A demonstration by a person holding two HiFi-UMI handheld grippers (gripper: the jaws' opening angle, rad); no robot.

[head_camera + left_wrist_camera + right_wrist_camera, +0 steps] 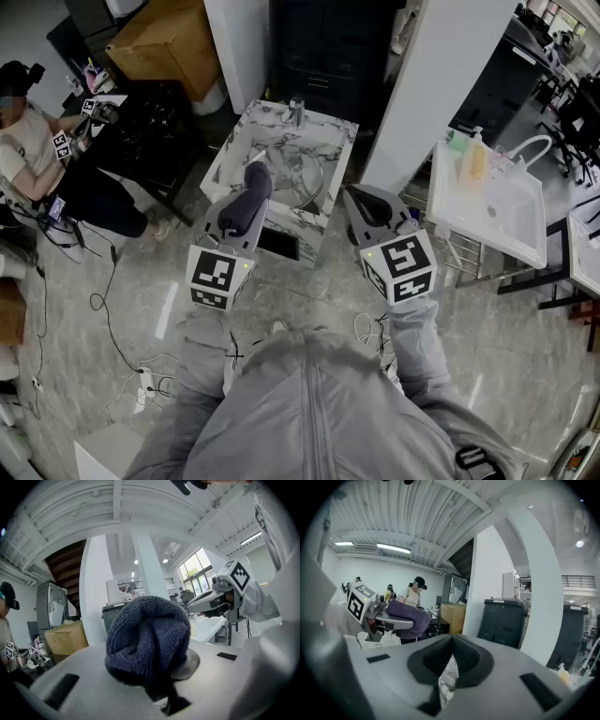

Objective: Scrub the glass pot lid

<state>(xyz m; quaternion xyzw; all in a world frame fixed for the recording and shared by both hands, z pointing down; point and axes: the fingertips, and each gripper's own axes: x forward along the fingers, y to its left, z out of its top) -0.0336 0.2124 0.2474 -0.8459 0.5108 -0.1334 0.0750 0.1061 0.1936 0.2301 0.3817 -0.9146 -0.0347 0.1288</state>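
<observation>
The glass pot lid (302, 178) lies in the basin of a marble sink stand (242, 131), below and beyond both grippers. My left gripper (251, 185) is raised in the air and shut on a dark blue knitted cloth (246, 199), which bulges out over its jaws (147, 639). The same cloth (407, 616) shows from the side in the right gripper view. My right gripper (368, 208) is held level with it, about a hand's width to the right. Its dark pads (464, 658) are pressed together with nothing between them. Neither gripper touches the lid.
A faucet (296, 112) stands at the back of the marble sink. At the right stands a white sink unit (506, 220) with a bottle (476, 161). A white pillar (422, 84) rises between them. A seated person (28, 150) and floor cables (108, 314) are at the left.
</observation>
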